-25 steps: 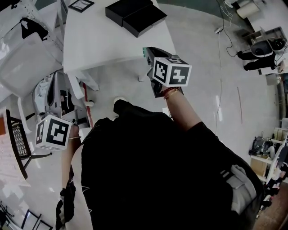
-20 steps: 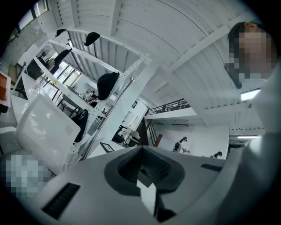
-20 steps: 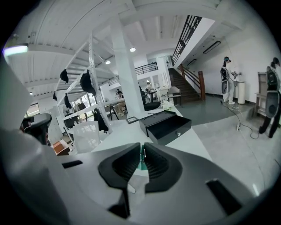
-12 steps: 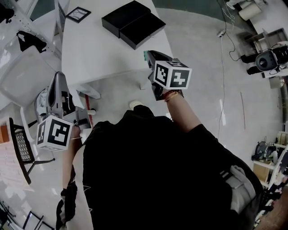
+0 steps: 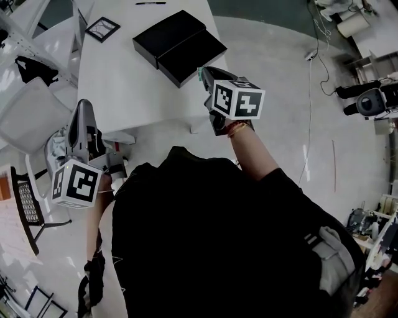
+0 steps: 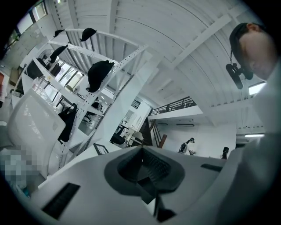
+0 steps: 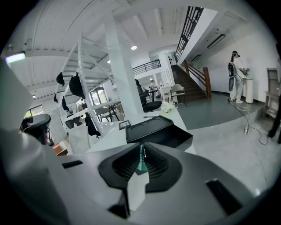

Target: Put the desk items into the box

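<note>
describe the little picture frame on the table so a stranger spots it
Start at the white table. Near its far left corner, left of the black box, lies the picture frame. It alone is a thin dark square border round a pale middle; the box is solid black.

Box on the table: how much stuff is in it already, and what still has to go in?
Nothing can be made out inside the black box. The right gripper pinches a small green thing. The left gripper is shut and empty. A picture frame and a pen lie on the table, not yet packed.
</note>
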The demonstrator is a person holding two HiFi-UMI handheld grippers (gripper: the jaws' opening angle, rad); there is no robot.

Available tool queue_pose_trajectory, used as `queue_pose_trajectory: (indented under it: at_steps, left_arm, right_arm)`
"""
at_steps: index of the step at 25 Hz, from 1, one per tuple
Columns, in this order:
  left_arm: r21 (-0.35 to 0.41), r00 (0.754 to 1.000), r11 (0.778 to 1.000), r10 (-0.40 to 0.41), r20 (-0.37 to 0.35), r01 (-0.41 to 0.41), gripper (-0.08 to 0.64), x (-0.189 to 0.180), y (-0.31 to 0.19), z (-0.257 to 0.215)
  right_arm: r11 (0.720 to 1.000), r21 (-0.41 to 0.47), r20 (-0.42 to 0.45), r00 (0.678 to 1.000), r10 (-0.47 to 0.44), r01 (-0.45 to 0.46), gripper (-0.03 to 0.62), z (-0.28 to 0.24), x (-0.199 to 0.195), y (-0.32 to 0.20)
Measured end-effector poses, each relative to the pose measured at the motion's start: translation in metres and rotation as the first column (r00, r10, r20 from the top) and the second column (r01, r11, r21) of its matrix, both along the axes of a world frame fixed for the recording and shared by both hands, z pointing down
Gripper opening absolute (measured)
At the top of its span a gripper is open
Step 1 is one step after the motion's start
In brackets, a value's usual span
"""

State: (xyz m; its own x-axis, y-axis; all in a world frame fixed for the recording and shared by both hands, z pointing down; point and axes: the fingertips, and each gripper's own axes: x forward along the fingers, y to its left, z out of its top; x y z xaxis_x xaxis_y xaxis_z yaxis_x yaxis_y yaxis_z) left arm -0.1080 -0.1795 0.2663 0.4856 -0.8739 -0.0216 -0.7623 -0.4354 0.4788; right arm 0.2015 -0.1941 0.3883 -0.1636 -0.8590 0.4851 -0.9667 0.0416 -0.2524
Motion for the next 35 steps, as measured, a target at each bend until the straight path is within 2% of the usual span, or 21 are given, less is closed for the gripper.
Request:
queue_pose_trajectory:
  at_steps: [11,21,29,35]
  left_arm:
    - [0.002,0.993,0.993,-0.114,-0.007,0.114,0.01,0.015,-0.025,0.005]
    - [-0.002,0.973,0.973,-0.23,-0.015,0.23,0.009,0.021,-0.033,0.013]
    - [-0.013,0.948,0.949,-0.316,-0.029,0.316,0.011,0.018,-0.034,0.023]
    - [-0.009,0.932,0.932,-0.362,-0.023,0.362,0.01,0.012,-0.033,0.019]
  right_arm:
    - [0.994,0.0,-0.008,0.994,-0.108,0.108,0.032,0.003,0.017,-0.058]
    - [0.98,-0.027,0.017,0.98,-0.197,0.197,0.032,0.017,0.025,-0.101]
    - [0.959,-0.063,0.016,0.961,-0.276,0.277,0.032,0.032,0.02,-0.127]
    - [0.931,-0.113,0.022,0.938,-0.347,0.347,0.032,0.044,0.008,-0.134]
